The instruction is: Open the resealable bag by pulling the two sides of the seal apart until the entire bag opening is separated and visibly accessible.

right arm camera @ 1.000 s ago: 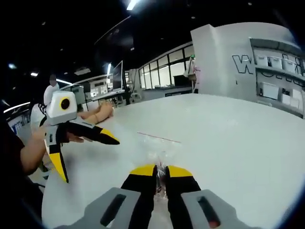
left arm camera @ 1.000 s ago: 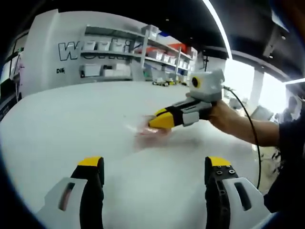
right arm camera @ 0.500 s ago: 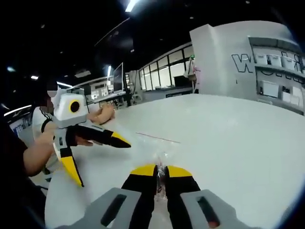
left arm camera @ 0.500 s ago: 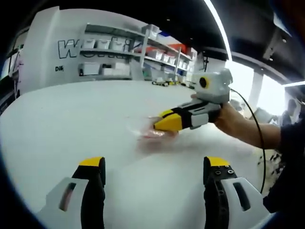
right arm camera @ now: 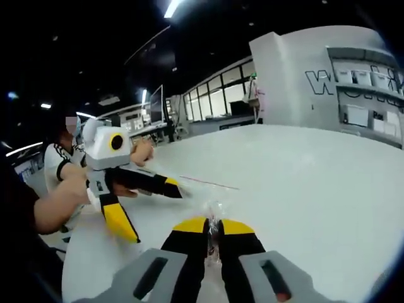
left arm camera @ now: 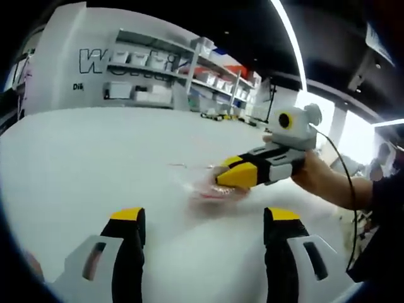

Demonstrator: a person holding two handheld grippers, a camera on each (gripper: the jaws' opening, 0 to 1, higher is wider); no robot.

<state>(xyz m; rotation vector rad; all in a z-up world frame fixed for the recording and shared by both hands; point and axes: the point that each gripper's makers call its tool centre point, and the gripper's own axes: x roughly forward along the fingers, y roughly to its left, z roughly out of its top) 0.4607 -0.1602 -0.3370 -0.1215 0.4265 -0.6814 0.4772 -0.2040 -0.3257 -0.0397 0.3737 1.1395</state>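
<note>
A broad white desk [left arm camera: 95, 158] carries everything; left of and beyond the left claw [left arm camera: 201, 218] a white wall bears shelves [left arm camera: 158, 76] of white bins, and ceiling light strips run overhead. In the left gripper view that claw stands wide, nothing between its jaws, above the desk. Ahead of it and slightly right lies the resealable bag [left arm camera: 211, 186], clear with something pink inside, pinched by the right claw [left arm camera: 221, 180], which comes in from the right. In the right gripper view the left claw [right arm camera: 151, 208] hovers left of the bag [right arm camera: 213, 211]; the right claw [right arm camera: 213, 224] is clamped on the bag's near edge. The bag's long axis cannot be judged; a thin reddish seal line [right arm camera: 208, 183] lies on the desk beyond the right claw, running left to right
</note>
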